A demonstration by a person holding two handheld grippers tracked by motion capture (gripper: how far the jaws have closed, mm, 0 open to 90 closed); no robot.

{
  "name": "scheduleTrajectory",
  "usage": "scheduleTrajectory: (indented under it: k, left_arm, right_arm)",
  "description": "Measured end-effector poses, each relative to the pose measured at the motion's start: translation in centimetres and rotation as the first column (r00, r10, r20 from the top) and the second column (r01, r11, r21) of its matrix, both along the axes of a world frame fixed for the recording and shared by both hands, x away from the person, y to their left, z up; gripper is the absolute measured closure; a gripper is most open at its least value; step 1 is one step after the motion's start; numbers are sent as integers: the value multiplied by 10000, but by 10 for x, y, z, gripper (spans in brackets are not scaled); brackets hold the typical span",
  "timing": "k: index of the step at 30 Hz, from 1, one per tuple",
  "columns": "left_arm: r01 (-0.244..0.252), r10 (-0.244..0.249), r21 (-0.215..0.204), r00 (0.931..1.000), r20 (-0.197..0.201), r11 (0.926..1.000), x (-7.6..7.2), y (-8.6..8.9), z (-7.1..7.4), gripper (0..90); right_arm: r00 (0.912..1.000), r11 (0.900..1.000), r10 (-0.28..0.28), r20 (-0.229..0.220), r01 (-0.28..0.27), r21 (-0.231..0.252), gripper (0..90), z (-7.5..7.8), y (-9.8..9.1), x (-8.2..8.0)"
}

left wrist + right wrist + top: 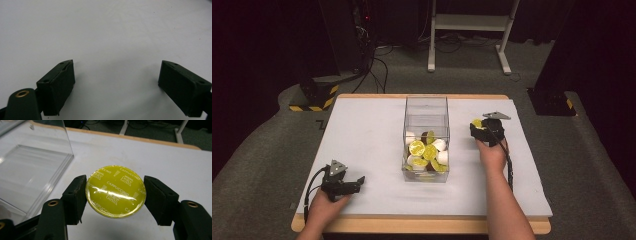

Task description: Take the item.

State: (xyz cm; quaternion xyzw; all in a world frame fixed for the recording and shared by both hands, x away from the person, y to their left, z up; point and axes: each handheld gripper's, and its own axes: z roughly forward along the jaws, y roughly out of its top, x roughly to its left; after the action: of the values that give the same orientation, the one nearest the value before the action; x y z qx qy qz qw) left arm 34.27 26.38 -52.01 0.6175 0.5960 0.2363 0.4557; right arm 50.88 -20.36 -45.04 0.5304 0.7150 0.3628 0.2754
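Down at the table's near-left corner, the left gripper is resting released. Right of the clear box, the right gripper is grasping a yellow capsule; its own view is showing the lid facing up, Cappuccino lettering legible.

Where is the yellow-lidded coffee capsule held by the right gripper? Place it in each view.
High view: the capsule sits right of the clear box, in the right gripper.
Left gripper view: not in it.
Right gripper view: centre, between the jaws.
Shared landmark: the clear box.
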Motion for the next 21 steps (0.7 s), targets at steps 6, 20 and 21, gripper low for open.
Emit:
scheduleTrajectory:
  k: [6,20,21]
  left_arm:
    - [29,-29,46,10000,-11,10000,0,0,0,138]
    - [26,-26,39,10000,-7,10000,0,0,0,138]
    - [26,-26,35,10000,-9,10000,0,0,0,139]
  right_arm:
    - [9993,9999,-49,-364,45,-109,380,-14,-1,2]
    - [9968,9990,-33,-801,-3,-456,375,-34,2,-1]
    - [9967,9991,-37,-811,2,-430,368,-34,2,-1]
